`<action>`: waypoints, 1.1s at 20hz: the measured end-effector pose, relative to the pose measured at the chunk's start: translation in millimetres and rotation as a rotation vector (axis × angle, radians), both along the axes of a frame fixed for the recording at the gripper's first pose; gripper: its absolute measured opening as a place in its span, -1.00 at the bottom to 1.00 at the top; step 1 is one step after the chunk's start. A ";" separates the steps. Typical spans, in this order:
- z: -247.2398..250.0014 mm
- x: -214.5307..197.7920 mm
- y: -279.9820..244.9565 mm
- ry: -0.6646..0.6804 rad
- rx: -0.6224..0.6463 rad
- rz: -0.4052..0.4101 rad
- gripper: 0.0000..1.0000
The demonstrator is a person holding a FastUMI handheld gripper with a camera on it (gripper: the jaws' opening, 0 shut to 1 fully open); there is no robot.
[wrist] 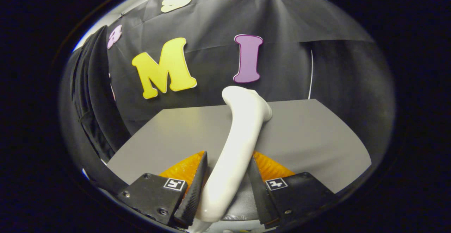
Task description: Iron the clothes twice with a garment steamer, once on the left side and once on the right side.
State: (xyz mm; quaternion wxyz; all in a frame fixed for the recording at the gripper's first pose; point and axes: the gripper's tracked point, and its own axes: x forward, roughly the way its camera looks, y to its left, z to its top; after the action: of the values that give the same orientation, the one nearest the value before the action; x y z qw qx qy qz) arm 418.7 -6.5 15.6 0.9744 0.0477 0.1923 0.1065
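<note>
A white garment steamer (239,138) rises between my two black fingers, its handle slanting up and away to a wider head beyond them. My gripper (225,187) is shut on the steamer's handle, with one finger (193,190) pressing on its left side and the other finger (259,190) on its right. A dark garment (88,95) hangs off to the left of the table, against the booth wall. The steamer's head is over the grey table (303,141), apart from the garment.
Something orange (271,168) lies on the grey table just behind the fingers, on both sides of the steamer's handle. A thin white cord (311,74) hangs down the booth wall behind the table's far right corner.
</note>
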 end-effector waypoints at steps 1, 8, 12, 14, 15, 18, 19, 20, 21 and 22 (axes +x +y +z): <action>-0.5 -1.9 0.9 0.003 0.018 0.001 0.37; 13.0 -8.1 14.6 -0.014 0.101 0.049 -0.15; 22.0 -26.5 17.5 -0.054 0.085 0.059 -0.27; 26.0 -38.6 20.4 -0.059 0.086 0.049 -0.27; 28.3 -45.3 20.2 -0.072 0.073 0.036 -0.27; 51.0 -72.7 32.9 -0.104 0.091 0.013 -0.27; 59.6 -82.9 39.2 -0.122 0.099 0.004 -0.27; 70.4 -93.6 45.8 -0.141 0.101 -0.003 -0.27; 80.4 -104.7 54.4 -0.162 0.098 -0.009 -0.27; 91.3 -115.6 62.9 -0.183 0.098 -0.012 -0.28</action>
State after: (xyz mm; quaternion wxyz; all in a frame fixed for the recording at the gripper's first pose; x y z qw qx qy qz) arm 303.1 56.5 106.8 0.9850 0.0868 0.0966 0.1137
